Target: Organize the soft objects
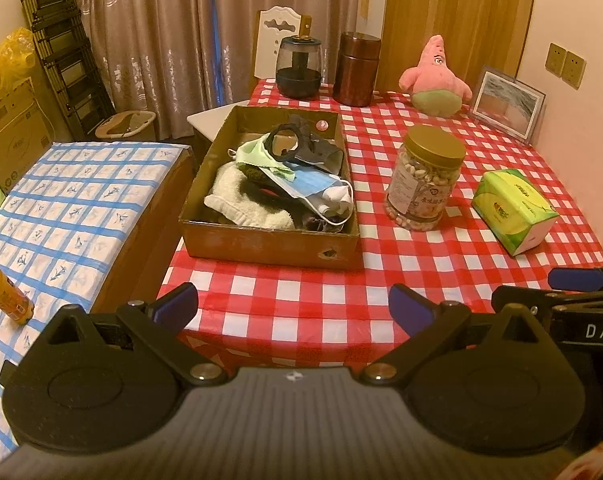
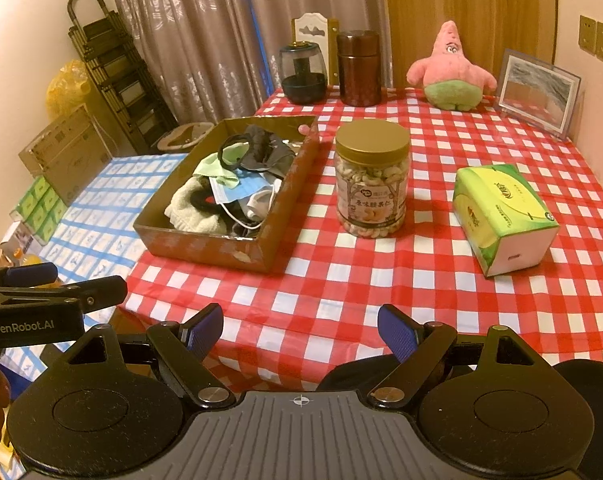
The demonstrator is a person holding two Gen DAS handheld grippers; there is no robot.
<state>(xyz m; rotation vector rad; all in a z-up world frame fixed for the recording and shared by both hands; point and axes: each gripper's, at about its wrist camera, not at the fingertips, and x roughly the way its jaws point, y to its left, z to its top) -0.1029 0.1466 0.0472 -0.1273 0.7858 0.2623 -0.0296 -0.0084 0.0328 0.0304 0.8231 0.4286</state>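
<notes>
A brown cardboard box [image 1: 261, 242] [image 2: 205, 248] on the red checked table holds soft things: a white towel [image 1: 237, 196], a blue face mask [image 1: 313, 186], a green mask [image 1: 257, 154] and dark cloth [image 1: 317, 148]. A pink plush star [image 1: 435, 76] [image 2: 451, 68] sits upright at the table's far side. My left gripper [image 1: 293, 304] is open and empty above the near table edge. My right gripper [image 2: 301, 328] is open and empty, also near the front edge; its finger [image 1: 573, 276] shows at the right of the left wrist view.
A jar of nuts [image 1: 425, 178] [image 2: 371, 182] stands right of the box, a green tissue pack [image 1: 513, 210] [image 2: 501, 218] further right. A dark glass jar [image 1: 299, 66], a brown canister [image 1: 357, 68] and a photo frame [image 1: 507, 104] line the back. A blue checked surface [image 1: 69, 216] lies left.
</notes>
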